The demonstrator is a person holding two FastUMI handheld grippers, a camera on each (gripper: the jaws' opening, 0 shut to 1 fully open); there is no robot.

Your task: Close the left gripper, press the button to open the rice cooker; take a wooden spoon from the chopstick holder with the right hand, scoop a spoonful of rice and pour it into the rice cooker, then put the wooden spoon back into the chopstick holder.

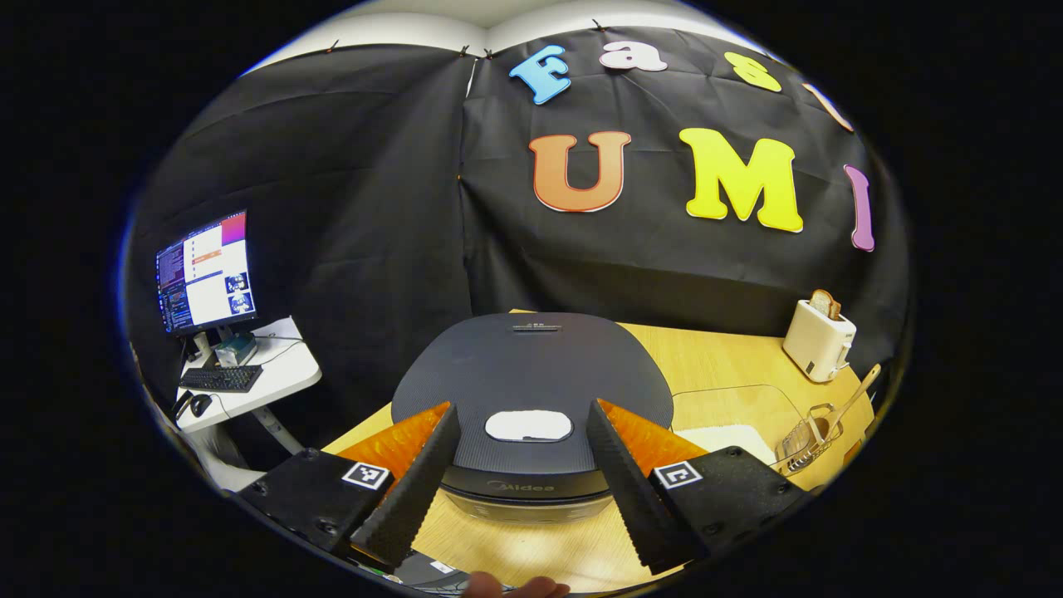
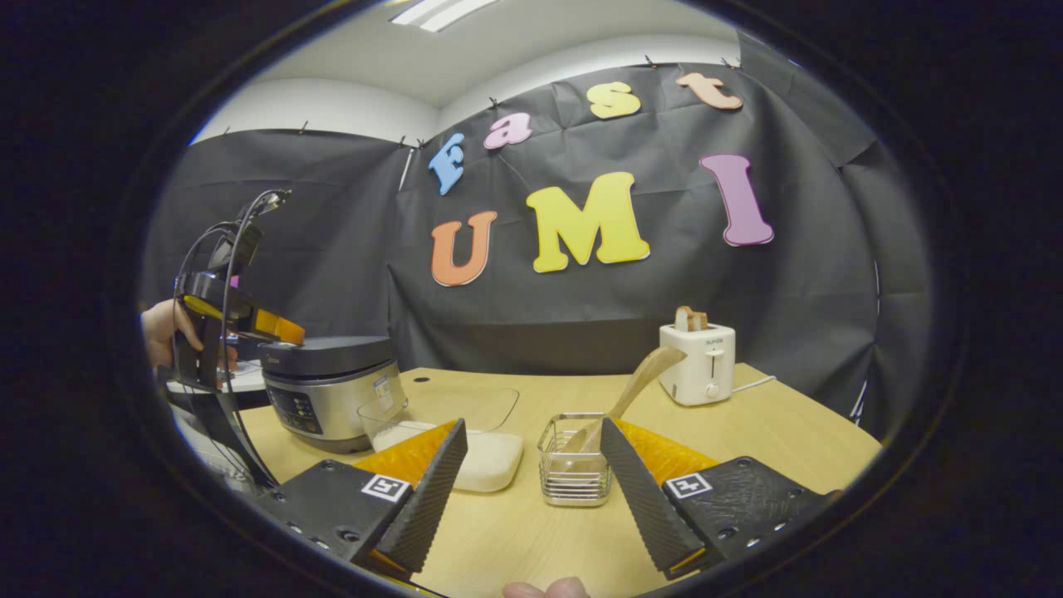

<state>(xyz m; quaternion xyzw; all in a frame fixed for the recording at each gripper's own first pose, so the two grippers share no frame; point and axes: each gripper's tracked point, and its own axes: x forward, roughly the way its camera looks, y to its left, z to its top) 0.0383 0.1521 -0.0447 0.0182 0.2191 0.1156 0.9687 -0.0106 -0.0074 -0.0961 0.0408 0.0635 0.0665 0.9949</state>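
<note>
The dark rice cooker [image 1: 531, 365] stands shut right below my left gripper [image 1: 523, 407], whose open fingers straddle the white oval button [image 1: 529, 425] on the lid. In the right gripper view the cooker [image 2: 328, 390] sits at the table's left, with the left gripper [image 2: 237, 320] hovering over it in a hand [image 2: 166, 332]. My right gripper [image 2: 533, 423] is open and holds nothing, just short of the wire chopstick holder [image 2: 573, 469]. A wooden spoon [image 2: 639, 382] leans out of that holder. A clear dish of white rice [image 2: 477, 453] lies between the cooker and the holder.
A white toaster [image 2: 698, 361] holding bread stands at the back of the wooden table [image 2: 789, 423]. In the left gripper view the holder [image 1: 810, 436], spoon [image 1: 855, 394] and toaster [image 1: 818, 336] sit to the right. A side desk with a monitor [image 1: 206, 272] stands left of the table.
</note>
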